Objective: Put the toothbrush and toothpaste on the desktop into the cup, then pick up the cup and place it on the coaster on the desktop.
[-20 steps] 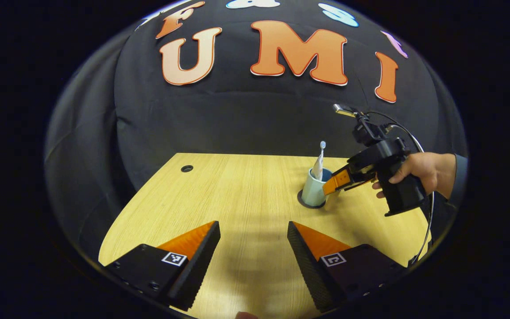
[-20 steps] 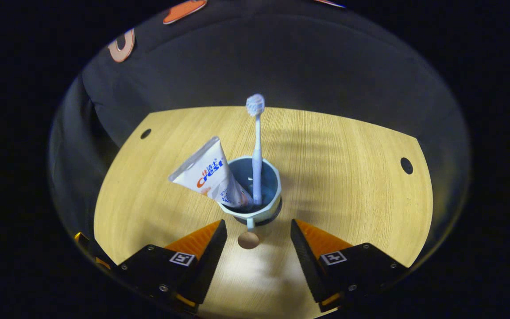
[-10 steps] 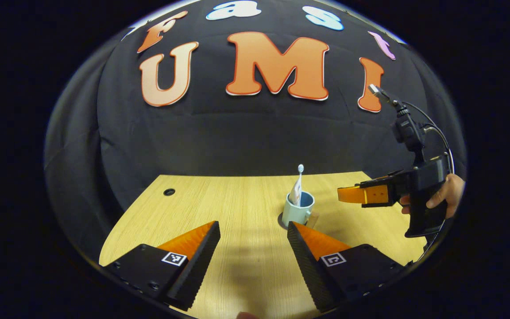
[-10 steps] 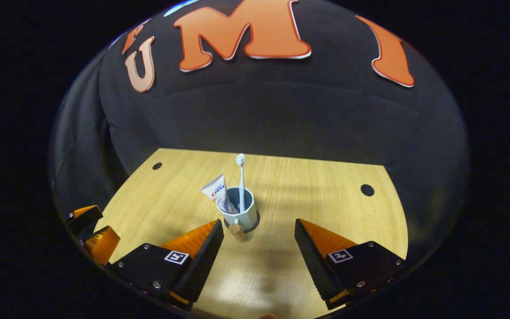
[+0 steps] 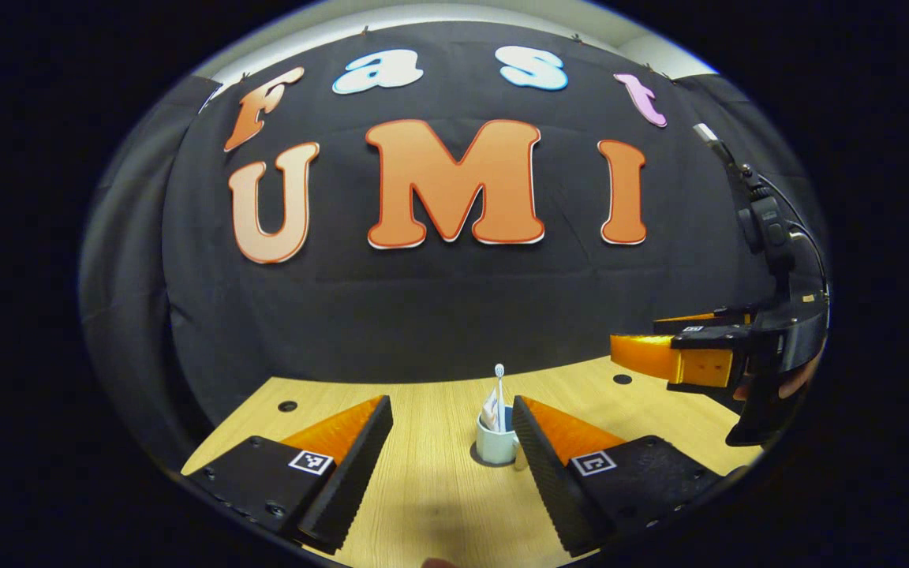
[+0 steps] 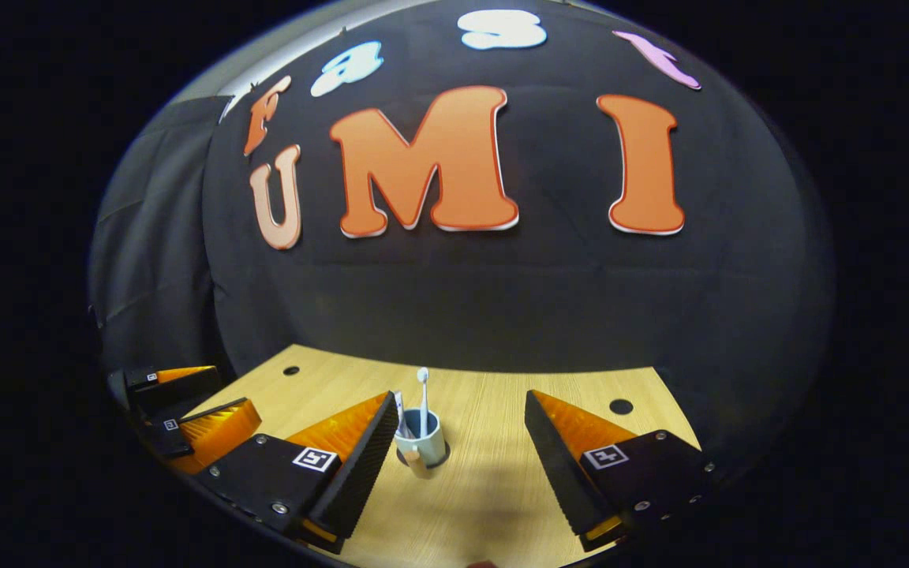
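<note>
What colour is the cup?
Pale blue cup, darker blue inside; the right gripper view shows it best.

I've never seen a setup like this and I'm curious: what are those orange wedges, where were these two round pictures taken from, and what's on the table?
No robot arm here: a person holds a hand-held two-finger gripper in each hand. Each carries a fisheye camera looking along its own fingers, the orange and black wedges at the bottom. In the left gripper view the left gripper stands open and holds nothing; the other gripper appears at the right edge. In the right gripper view the right gripper is open and holds nothing too. On the light wooden table a pale blue cup stands on a dark round coaster. In it are a white toothbrush, upright, and a white toothpaste tube, leaning.
</note>
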Available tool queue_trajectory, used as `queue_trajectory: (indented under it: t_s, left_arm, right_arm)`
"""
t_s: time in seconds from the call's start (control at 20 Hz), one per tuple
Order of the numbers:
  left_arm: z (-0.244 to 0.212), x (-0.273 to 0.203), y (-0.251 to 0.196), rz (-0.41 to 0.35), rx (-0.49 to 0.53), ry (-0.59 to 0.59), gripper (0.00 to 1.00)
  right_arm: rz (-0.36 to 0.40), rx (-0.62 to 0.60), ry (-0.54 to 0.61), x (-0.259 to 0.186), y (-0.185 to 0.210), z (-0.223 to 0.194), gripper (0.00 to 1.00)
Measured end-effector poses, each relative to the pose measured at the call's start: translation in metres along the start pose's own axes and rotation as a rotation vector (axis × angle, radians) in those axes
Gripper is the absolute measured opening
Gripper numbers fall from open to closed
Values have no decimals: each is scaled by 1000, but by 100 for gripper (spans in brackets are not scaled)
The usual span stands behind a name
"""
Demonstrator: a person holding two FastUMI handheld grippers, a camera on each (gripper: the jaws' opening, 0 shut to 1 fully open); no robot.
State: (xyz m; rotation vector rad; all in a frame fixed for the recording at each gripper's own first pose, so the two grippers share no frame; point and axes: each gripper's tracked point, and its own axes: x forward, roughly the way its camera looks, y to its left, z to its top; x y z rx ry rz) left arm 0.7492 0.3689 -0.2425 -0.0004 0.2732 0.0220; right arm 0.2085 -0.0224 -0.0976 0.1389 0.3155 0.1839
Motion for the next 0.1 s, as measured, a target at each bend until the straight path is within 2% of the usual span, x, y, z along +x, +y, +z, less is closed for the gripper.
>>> queue_trajectory:
  t_s: [0.1]
  left_arm:
    - [6, -3, -7, -10, -4, -29, 93]
  right_arm:
    - [-4, -28, -85, -14, -7, 13, 98]
